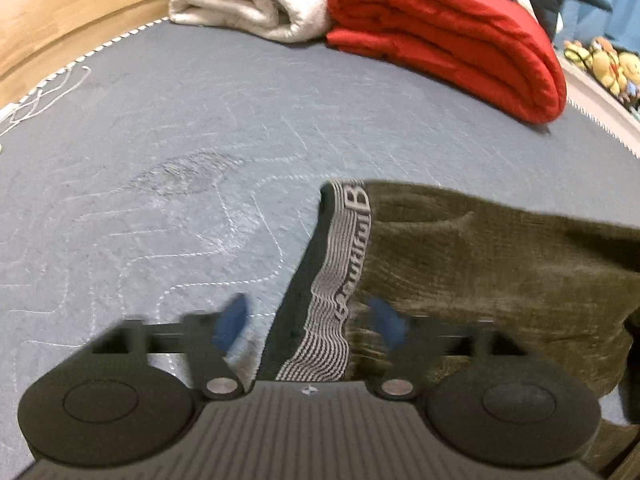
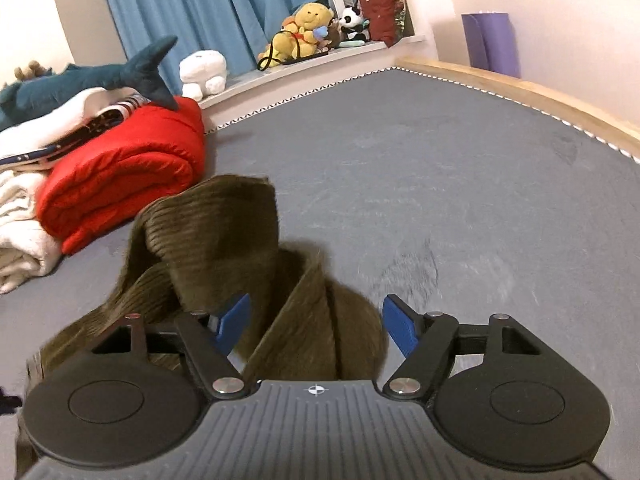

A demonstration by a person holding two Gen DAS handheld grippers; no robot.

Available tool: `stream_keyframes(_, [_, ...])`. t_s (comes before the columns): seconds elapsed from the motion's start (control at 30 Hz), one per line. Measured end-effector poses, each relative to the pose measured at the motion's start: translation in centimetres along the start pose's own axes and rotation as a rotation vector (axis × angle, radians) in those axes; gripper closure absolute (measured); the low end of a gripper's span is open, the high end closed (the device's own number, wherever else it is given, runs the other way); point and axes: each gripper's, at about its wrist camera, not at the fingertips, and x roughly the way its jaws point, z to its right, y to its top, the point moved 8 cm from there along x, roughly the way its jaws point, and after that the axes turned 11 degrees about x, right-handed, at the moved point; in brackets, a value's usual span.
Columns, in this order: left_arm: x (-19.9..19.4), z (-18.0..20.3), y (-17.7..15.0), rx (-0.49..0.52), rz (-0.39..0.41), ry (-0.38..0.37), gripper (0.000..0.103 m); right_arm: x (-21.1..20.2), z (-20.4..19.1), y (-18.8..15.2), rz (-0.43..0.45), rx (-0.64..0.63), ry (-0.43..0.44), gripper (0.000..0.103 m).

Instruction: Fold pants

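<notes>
Olive-brown ribbed corduroy pants (image 1: pixel 500 256) lie rumpled on a grey quilted mattress (image 1: pixel 160 140) stitched with pale zigzag lines; their black-and-white striped elastic waistband (image 1: pixel 340 280), bearing partly legible lettering, runs up the middle of the left wrist view. In the right wrist view the same pants (image 2: pixel 224 220) rise in a soft peaked fold with deep creases. Behind them sit a folded red padded quilt (image 2: pixel 128 176), thick and rounded at the fold, a cream folded towel (image 1: pixel 240 0), a blue plush shark (image 2: pixel 120 72) and yellow and white soft toys (image 2: pixel 304 28) on a ledge below a blue curtain (image 2: pixel 220 0). A pale wooden bed frame (image 2: pixel 520 88) borders the mattress. The left tool (image 1: pixel 306 322), angled steeply down, is spread, its blue pads straddling the waistband without pressing it. The right tool (image 2: pixel 316 322), tilted more gently, is likewise spread; corduroy lies between its blue pads, unpinched.
</notes>
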Motion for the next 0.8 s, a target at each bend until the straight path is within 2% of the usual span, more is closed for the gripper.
stream_keyframes(0.17, [-3.1,0.8,0.7,0.027,0.066,-0.051,0.021,5.1,-0.1,-1.5,-0.094,0.032,0.050,0.028])
stream_keyframes(0.23, [-4.0,1.7,0.6,0.060,0.090,-0.073,0.016,7.0,-0.7,-2.4,-0.146,0.020,0.060,0.028])
stream_keyframes(0.33, [-5.0,3.3,0.2,0.118,0.106,-0.095,0.013,8.4,-1.4,-3.0,-0.149,-0.012,0.067,0.024])
stream_keyframes(0.47, [-5.1,4.9,-0.3,0.160,0.107,-0.104,0.013,9.3,-1.9,-3.7,-0.171,-0.054,0.078,0.025])
stream_keyframes(0.5, [-5.0,5.1,-0.3,0.168,0.106,-0.102,0.013,9.4,-1.9,-3.7,-0.174,-0.056,0.089,0.032])
stream_keyframes(0.53, [-4.9,5.2,-0.3,0.172,0.105,-0.097,0.013,9.4,-2.1,-3.7,-0.179,-0.057,0.105,0.044])
stream_keyframes(0.57, [-4.8,5.3,-0.3,0.172,0.103,-0.093,0.013,9.1,-2.2,-3.8,-0.178,-0.063,0.118,0.050])
stream_keyframes(0.63, [-4.8,5.5,-0.6,0.173,0.099,-0.089,0.013,8.5,-2.8,-3.7,-0.160,-0.094,0.127,0.069])
stream_keyframes(0.73, [-5.0,5.5,-0.8,0.182,0.103,-0.086,0.013,7.9,-3.2,-3.2,-0.141,-0.109,0.130,0.086])
stream_keyframes(0.8, [-5.3,5.5,-0.9,0.185,0.108,-0.089,0.013,7.1,-3.0,-2.7,-0.134,-0.091,0.147,0.088])
